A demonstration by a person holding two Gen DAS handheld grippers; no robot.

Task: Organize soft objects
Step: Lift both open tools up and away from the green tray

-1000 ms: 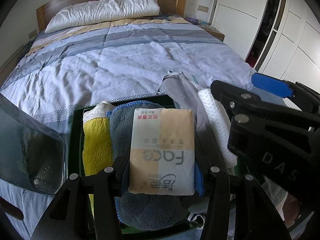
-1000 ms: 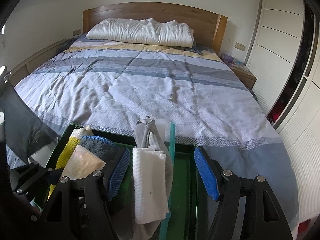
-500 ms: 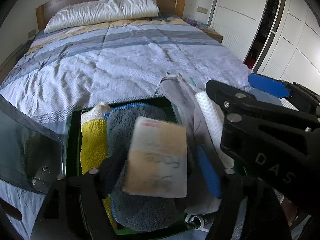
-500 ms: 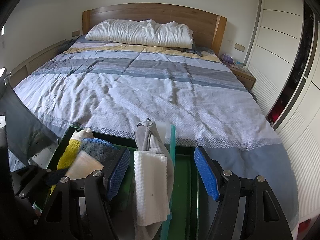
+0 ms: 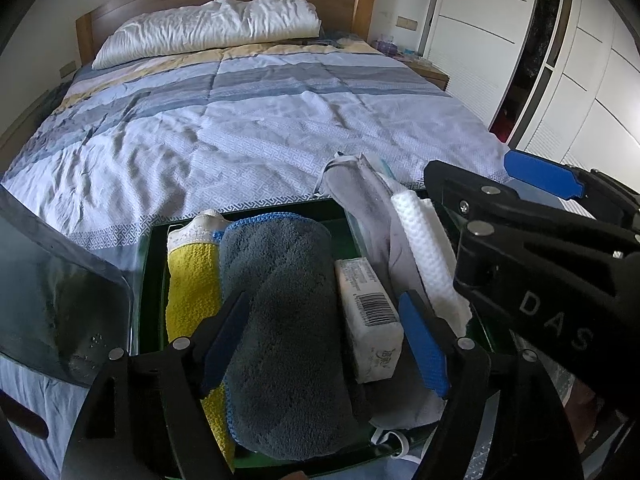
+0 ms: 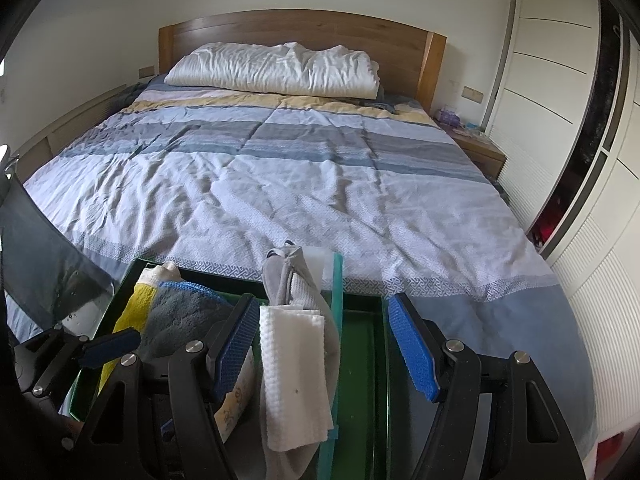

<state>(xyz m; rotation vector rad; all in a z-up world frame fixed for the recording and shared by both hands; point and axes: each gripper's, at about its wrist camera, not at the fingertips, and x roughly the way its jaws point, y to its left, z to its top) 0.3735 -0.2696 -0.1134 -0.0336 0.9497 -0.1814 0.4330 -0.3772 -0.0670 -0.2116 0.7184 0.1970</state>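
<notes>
My left gripper just opened wide, nothing pinched, cream tissue pack on its side, barcode up, in the green bin beside the grey towel, my right gripper wide, empty

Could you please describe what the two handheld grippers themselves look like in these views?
Both the left gripper and right gripper are black, angular plastic frames joined by silver screws, each carrying two flat blue ribbed pads. White letters "DAS" mark the right gripper's side. No cables or sleeves show.
</notes>
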